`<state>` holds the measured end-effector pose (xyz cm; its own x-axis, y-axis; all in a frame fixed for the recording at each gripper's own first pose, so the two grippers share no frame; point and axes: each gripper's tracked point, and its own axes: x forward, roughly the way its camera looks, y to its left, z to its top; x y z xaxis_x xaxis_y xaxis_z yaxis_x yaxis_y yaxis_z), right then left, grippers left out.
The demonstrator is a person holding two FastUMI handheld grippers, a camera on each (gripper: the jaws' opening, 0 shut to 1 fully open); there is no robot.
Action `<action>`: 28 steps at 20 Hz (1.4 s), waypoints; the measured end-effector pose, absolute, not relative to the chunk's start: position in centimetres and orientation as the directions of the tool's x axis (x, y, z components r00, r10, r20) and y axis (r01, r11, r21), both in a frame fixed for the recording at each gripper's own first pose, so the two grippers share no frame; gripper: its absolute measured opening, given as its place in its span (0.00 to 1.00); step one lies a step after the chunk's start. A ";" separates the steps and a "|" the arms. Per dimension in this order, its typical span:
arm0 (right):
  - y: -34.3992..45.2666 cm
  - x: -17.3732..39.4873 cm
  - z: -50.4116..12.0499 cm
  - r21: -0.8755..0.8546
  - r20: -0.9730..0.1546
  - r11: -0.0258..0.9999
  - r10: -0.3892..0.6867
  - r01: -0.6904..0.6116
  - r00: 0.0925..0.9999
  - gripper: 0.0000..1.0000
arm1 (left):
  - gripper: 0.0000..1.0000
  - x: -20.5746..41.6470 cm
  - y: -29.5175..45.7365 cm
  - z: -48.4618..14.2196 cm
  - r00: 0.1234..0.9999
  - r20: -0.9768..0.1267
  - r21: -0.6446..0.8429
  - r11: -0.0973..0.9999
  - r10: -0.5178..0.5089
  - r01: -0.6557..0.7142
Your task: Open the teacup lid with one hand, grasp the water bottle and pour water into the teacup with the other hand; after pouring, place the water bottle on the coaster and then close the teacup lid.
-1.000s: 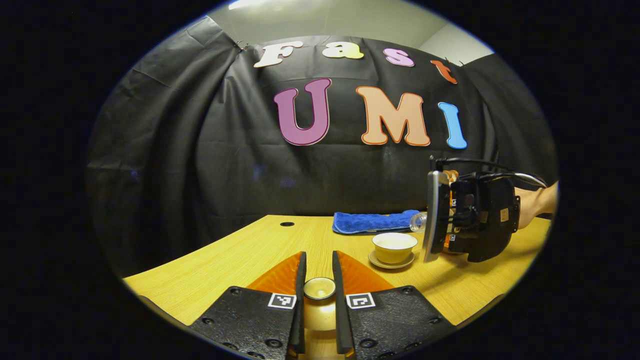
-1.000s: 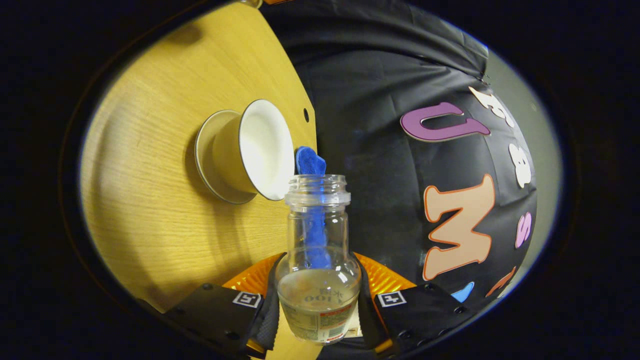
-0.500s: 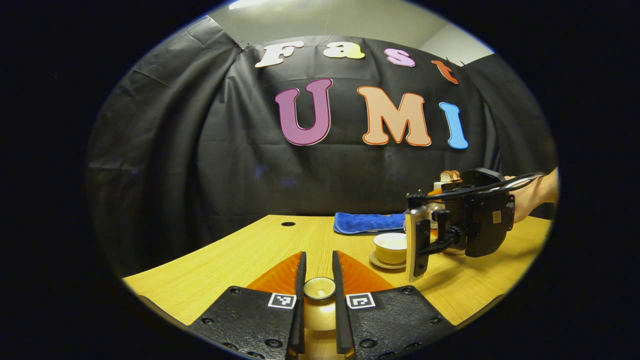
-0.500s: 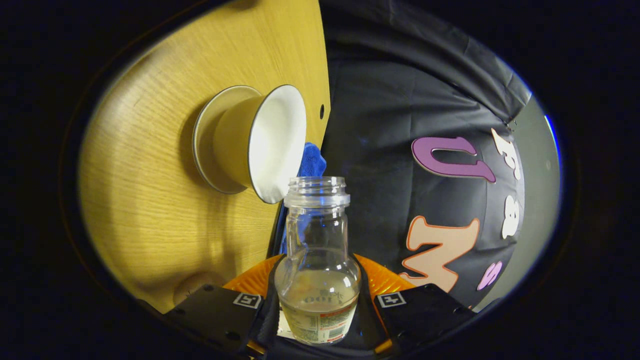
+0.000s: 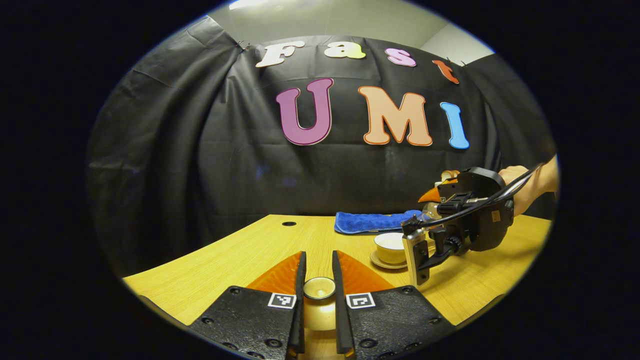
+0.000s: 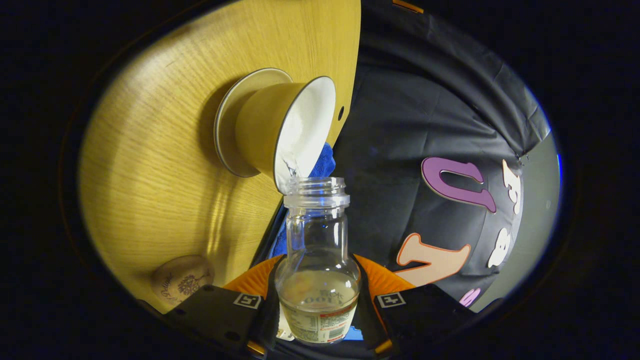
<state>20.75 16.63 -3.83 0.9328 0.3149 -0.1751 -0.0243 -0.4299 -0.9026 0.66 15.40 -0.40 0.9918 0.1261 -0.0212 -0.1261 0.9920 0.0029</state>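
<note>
Left gripper view first: at the bottom middle of the frame, the left gripper has its two black fingers pressed on the small round cream teacup lid, holding it off to the side. At the right of the frame, a hand holds the right gripper above the small cream teacup. The cup sits on its little round saucer on the yellow wooden table. A folded blue cloth lies behind the cup.

Right gripper view next: this picture is turned on its side. At the bottom middle, the right gripper is clamped on the clear glass water bottle. The bottle's open mouth is just beside the rim of the teacup, which fills the upper middle of the frame. A little water seems to be running into the cup. Some water is left in the bottle. A round brown coaster with a tree picture lies at the lower left.

To pour well, I think the bottle mouth should stay right over the cup and tip slowly, so nothing spills on the table.

I count one teacup, one lid, one saucer, one bottle, one coaster, one blue cloth and two grippers.
</note>
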 end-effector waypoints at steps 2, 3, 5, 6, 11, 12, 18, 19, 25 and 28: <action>16.9 20.5 -3.7 -0.888 -0.173 -0.461 0.323 -0.005 0.930 0.69 | 0.22 0.7 15.4 -0.6 0.992 -0.020 0.003 0.992 0.127 -0.127; 17.1 20.5 -3.5 -0.880 -0.172 -0.475 0.328 0.005 0.929 0.68 | 0.22 0.6 15.4 -0.4 0.992 -0.021 0.003 0.992 0.127 -0.127; 18.0 20.9 -2.2 -0.863 -0.172 -0.504 0.338 0.023 0.925 0.68 | 0.22 0.7 15.4 -0.5 0.992 -0.021 0.003 0.992 0.126 -0.126; 18.5 21.1 -1.7 -0.853 -0.171 -0.521 0.346 0.037 0.923 0.68 | 0.22 0.7 15.4 -0.5 0.992 -0.021 0.003 0.992 0.126 -0.126; 19.8 20.9 -0.8 -0.813 -0.169 -0.577 0.370 0.083 0.913 0.69 | 0.22 0.6 15.3 -0.5 0.992 -0.023 0.002 0.992 0.127 -0.127; 20.1 20.9 -0.7 -0.805 -0.172 -0.586 0.376 0.091 0.910 0.68 | 0.22 0.6 15.3 -0.5 0.992 -0.022 0.002 0.992 0.127 -0.127; 21.6 21.1 0.9 -0.733 -0.172 -0.660 0.409 0.161 0.896 0.68 | 0.22 0.5 15.5 -0.4 0.991 -0.021 0.002 0.991 0.135 -0.135; 21.8 21.1 1.1 -0.729 -0.173 -0.664 0.415 0.167 0.893 0.68 | 0.22 0.5 15.5 -0.4 0.991 -0.022 0.001 0.991 0.135 -0.135; 22.8 20.6 2.7 -0.718 -0.166 -0.670 0.426 0.187 0.889 0.67 | 0.22 0.6 15.5 -0.3 0.990 -0.022 0.001 0.991 0.137 -0.137; 22.7 20.5 2.8 -0.719 -0.168 -0.670 0.424 0.184 0.890 0.67 | 0.22 0.6 15.4 -0.4 0.990 -0.022 0.001 0.990 0.138 -0.138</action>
<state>20.52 22.68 2.76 0.8899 0.4242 -0.1679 0.1839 -0.6703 -0.7189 0.64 15.44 -0.45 0.9903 0.1375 -0.0220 -0.1376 0.9905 0.0013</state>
